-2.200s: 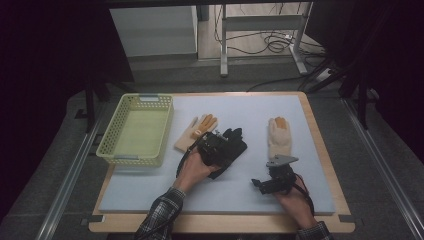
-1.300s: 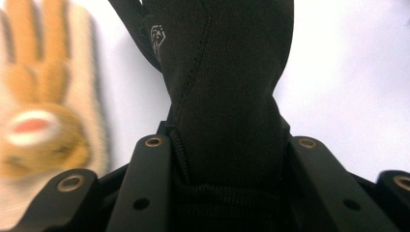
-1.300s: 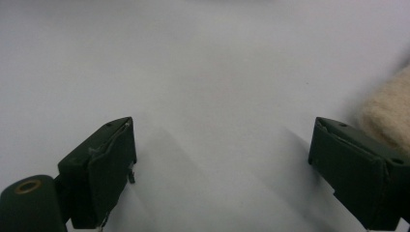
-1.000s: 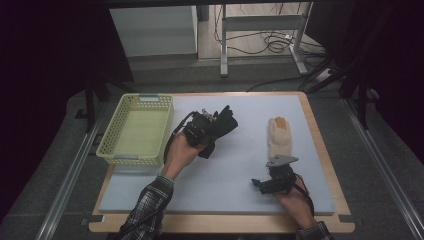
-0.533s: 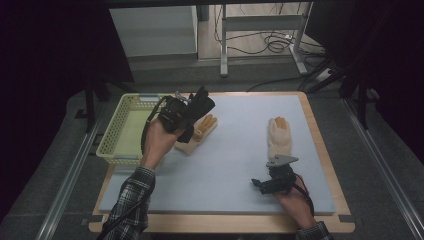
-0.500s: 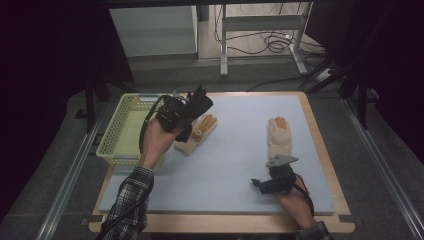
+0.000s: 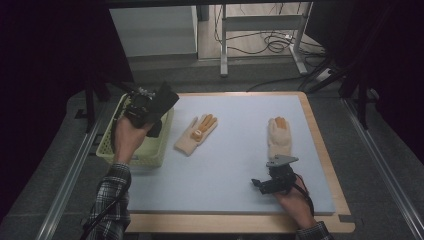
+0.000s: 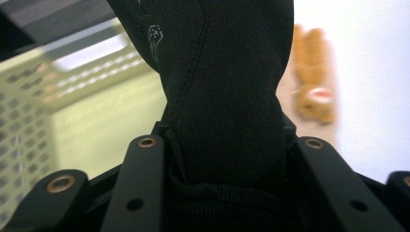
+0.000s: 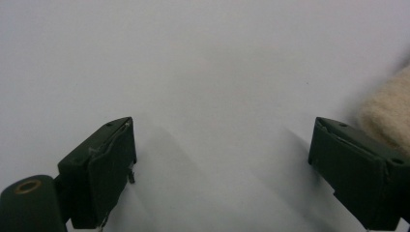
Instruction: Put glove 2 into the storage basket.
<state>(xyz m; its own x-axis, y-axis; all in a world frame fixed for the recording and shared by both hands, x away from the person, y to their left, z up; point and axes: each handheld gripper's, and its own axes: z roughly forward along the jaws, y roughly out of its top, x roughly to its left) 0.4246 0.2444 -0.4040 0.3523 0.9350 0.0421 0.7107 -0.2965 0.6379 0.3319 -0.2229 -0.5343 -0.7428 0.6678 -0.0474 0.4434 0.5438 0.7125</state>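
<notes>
Left tongs (image 7: 150, 107) aloft over basket (image 7: 107, 145), clamping black glove (image 8: 222, 82).

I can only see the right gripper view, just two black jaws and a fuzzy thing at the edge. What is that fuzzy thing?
Observer: It is a cream glove with orange fingertips, lying flat on the table just beyond the right tool, which stands open over the bare surface.
Operator: Is there another glove like it?
Observer: Yes, a second cream glove lies farther left, near a yellow-green basket.
Operator: What is the other hand doing?
Observer: The left tool is shut on a black glove and holds it up above the basket's near-right corner.
</notes>
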